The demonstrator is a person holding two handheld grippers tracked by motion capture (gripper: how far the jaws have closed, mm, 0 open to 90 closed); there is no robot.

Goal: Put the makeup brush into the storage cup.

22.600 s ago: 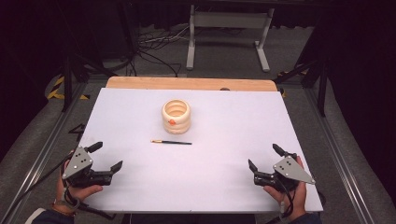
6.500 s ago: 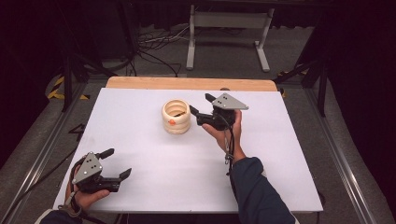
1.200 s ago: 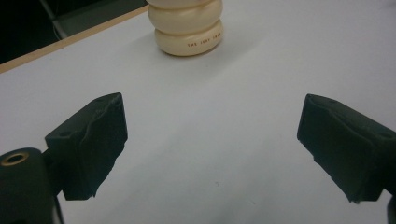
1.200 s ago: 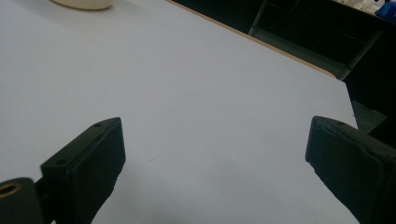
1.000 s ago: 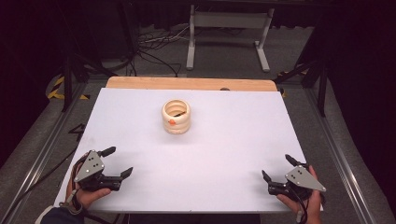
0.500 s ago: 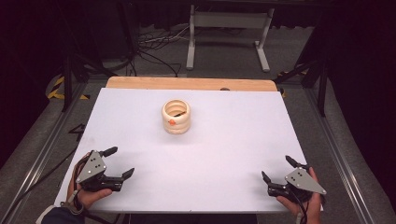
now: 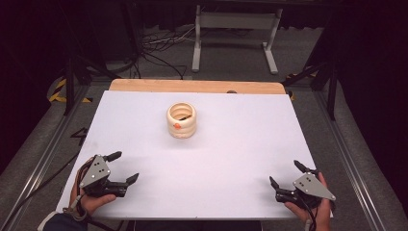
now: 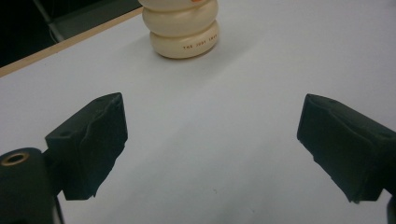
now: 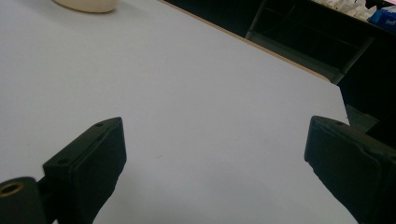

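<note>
A cream ribbed ring-shaped holder (image 7: 182, 124) stands upright on the white table (image 7: 240, 144), a little beyond its middle, with a thin dark stick (image 7: 183, 116) resting inside it. My left gripper (image 7: 124, 166) rests at the near left corner, open and holding nothing. In the left gripper view the holder (image 8: 183, 29) stands well beyond the open gripper (image 8: 212, 140). My right gripper (image 7: 284, 172) rests at the near right corner, open and holding nothing. Bare table lies between the spread jaws of the right gripper (image 9: 215, 154), and the holder's base (image 9: 88, 4) shows at the top left.
A wooden strip (image 7: 192, 86) runs along the table's far edge. Beyond it stand a metal frame (image 7: 235, 21) and loose cables (image 7: 159, 48) on the dark floor. Rails run along both sides of the table.
Long ago a thin stick lay on the table before the holder; it now rests inside it. The right gripper came back from the holder to the near right corner. Over the last second, nothing moved.
</note>
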